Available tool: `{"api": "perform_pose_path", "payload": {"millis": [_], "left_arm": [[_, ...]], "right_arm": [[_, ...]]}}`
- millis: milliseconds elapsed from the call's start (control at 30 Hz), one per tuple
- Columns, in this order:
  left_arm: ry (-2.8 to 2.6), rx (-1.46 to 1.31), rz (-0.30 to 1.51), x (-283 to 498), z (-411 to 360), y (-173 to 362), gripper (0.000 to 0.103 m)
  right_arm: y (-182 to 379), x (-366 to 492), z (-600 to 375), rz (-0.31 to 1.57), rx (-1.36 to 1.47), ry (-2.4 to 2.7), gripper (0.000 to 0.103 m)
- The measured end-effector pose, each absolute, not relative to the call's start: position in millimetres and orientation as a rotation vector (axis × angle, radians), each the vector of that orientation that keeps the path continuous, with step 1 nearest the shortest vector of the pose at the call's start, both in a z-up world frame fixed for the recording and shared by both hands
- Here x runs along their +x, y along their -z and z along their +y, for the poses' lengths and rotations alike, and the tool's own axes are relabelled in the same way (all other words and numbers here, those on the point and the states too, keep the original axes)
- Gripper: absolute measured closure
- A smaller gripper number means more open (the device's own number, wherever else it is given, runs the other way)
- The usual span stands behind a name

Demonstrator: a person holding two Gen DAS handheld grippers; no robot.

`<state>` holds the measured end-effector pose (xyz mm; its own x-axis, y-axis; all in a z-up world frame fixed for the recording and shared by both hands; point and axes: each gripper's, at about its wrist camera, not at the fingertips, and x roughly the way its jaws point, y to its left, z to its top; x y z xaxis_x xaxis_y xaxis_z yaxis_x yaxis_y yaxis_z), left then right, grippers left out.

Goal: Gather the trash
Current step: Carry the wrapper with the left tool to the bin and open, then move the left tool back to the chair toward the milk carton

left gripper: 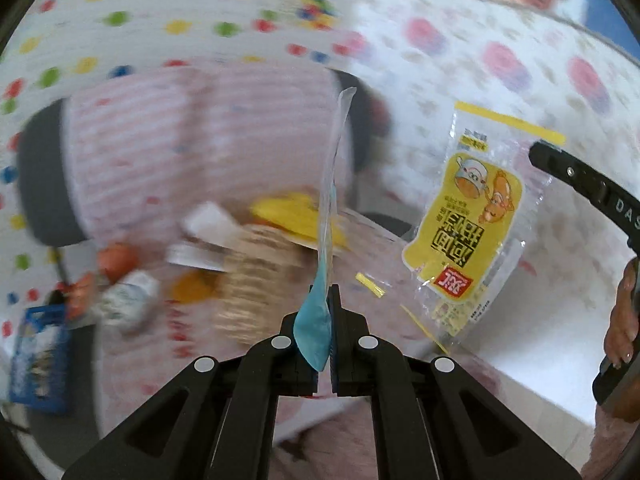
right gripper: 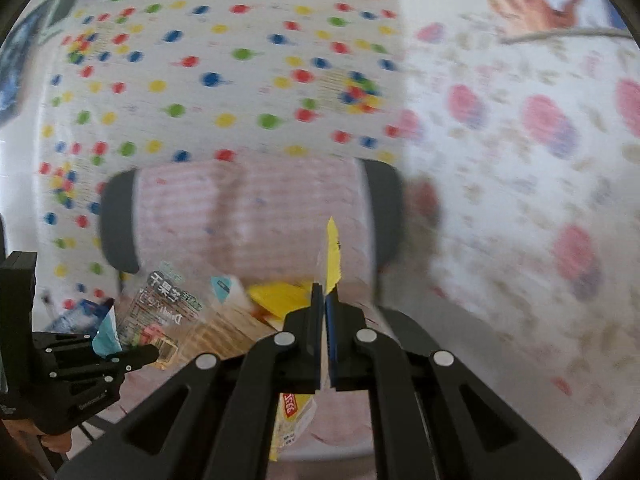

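Blue-and-clear plastic, a thin wrapper (left gripper: 327, 240), stood edge-on between the fingers of your left gripper (left gripper: 329, 300) in the left wrist view, and the jaws were clamped together on its blue lower end. Your right gripper (left gripper: 538, 152) entered from the right edge, with a yellow snack packet (left gripper: 464, 232) hanging below it and your hand (left gripper: 620, 320) on its handle. Behind the wrapper, a blurred heap of trash (left gripper: 240, 248) lay on a pink striped surface (left gripper: 180, 140). A blue box (left gripper: 38, 356) sat at the far left. A small yellow strip (left gripper: 370, 284) lay on the surface just right of the fingertips.

In the right wrist view, your right gripper (right gripper: 323, 292) had its jaws pressed shut on the yellow snack packet (right gripper: 334, 260); one corner rose above the fingertips and the rest hung below the jaws. Your left gripper (right gripper: 120, 354) appeared at the lower left, carrying the blue wrapper end (right gripper: 106, 336). A dried-fruit packet (right gripper: 160, 308) lay among the trash beyond it. A dotted cloth (right gripper: 240, 80) filled the background.
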<state>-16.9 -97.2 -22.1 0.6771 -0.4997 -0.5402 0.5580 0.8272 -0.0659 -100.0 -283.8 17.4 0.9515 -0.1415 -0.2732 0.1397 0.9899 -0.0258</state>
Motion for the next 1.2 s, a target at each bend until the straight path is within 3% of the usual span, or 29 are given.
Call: {"api": "perform_pose_path", "payload": {"millis": [333, 733, 900, 1000, 1067, 1100, 1200], "left_arm": [[0.879, 0.293, 0.577, -71, -205, 101, 0.098], [1.01, 0.366, 0.723, -64, -261, 162, 0.098], [1.02, 0.385, 0.755, -63, -279, 175, 0.092], [1.017, 0.389, 0.783, -59, -286, 181, 0.076], [1.017, 0.385, 0.791, -57, -288, 182, 0.065], [1.016, 0.383, 0.79, -56, -289, 182, 0.063], [1.003, 0.367, 0.79, -52, -283, 177, 0.062]], "right_arm": [[57, -182, -331, 0.351, -0.009, 0.436, 0.1], [133, -194, -359, 0.508, 0.023, 0.531, 0.1], [148, -183, -375, 0.558, 0.052, 0.514, 0.099], [154, -177, -382, 0.583, 0.07, 0.506, 0.092], [156, -174, -386, 0.597, 0.082, 0.502, 0.079], [157, -173, -387, 0.6, 0.085, 0.502, 0.073], [157, -173, -390, 0.603, 0.096, 0.499, 0.073]]}}
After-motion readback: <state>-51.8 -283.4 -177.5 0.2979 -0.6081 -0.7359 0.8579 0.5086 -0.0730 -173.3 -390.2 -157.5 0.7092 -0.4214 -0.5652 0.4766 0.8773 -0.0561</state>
